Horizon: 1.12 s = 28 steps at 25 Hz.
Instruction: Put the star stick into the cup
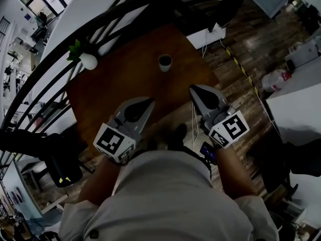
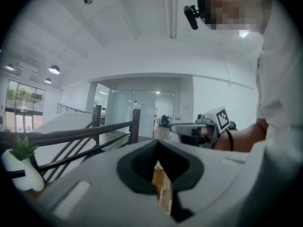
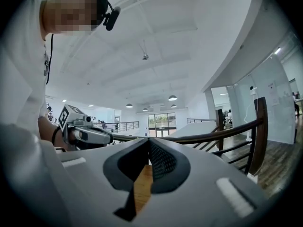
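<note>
A small white cup with a dark inside stands upright on the far part of the brown wooden table. No star stick shows in any view. My left gripper hovers over the table's near side, jaws shut with nothing between them. My right gripper is held level with it on the right, also shut and empty, its tip nearer the cup. In the left gripper view the jaws meet over a strip of table, and the right gripper shows beyond. The right gripper view shows its jaws closed, with the left gripper alongside.
A white vase with a green sprig sits at the table's far left corner, also in the left gripper view. A dark curved railing runs behind the table. A white box and cables lie on the wooden floor to the right.
</note>
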### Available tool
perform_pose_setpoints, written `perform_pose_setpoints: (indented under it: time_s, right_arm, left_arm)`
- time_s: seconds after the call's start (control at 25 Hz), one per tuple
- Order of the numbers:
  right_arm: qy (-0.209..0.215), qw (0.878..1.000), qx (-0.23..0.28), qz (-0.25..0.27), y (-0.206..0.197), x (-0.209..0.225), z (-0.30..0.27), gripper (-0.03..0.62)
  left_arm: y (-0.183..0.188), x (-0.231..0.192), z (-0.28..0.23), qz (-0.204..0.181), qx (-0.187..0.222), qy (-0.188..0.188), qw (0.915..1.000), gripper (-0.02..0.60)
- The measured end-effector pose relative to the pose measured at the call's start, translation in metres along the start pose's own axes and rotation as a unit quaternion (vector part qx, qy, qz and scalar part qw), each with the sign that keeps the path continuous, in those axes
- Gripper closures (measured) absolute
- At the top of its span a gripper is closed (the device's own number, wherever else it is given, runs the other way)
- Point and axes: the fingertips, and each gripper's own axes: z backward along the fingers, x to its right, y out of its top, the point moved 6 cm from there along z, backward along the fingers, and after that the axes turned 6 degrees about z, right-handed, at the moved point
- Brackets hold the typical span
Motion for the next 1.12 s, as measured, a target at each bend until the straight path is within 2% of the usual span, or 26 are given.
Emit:
perform_pose_setpoints:
  time_s: [0.24, 0.4, 0.6, 0.84, 1.12]
  right_arm:
    - [-0.032, 0.999, -0.012, 0.0, -0.004, -0.065, 0.0, 0.586]
    - [-0.047, 0.999, -0.02, 0.005, -0.002, -0.095, 0.009, 0.586]
    - [-0.047, 0.998, -0.026, 0.014, 0.007, -0.099, 0.018, 0.586]
    - [-0.028, 0.999, -0.03, 0.015, 0.002, -0.106, 0.026, 0.586]
    - [0.006, 0.999, -0.034, 0.011, -0.017, -0.114, 0.077, 0.586]
  left_arm:
    - [-0.018, -0.003, 0.071, 0.003, 0.007, -0.019, 0.9998, 0.578]
    - [-0.027, 0.005, 0.091, 0.007, 0.008, -0.039, 0.9992, 0.578]
    - [-0.022, 0.013, 0.09, 0.003, 0.017, -0.05, 0.9986, 0.578]
    - [-0.024, 0.025, 0.092, 0.004, 0.025, -0.038, 0.9989, 0.578]
    - [-0.046, 0.083, 0.071, 0.014, 0.023, -0.023, 0.9994, 0.578]
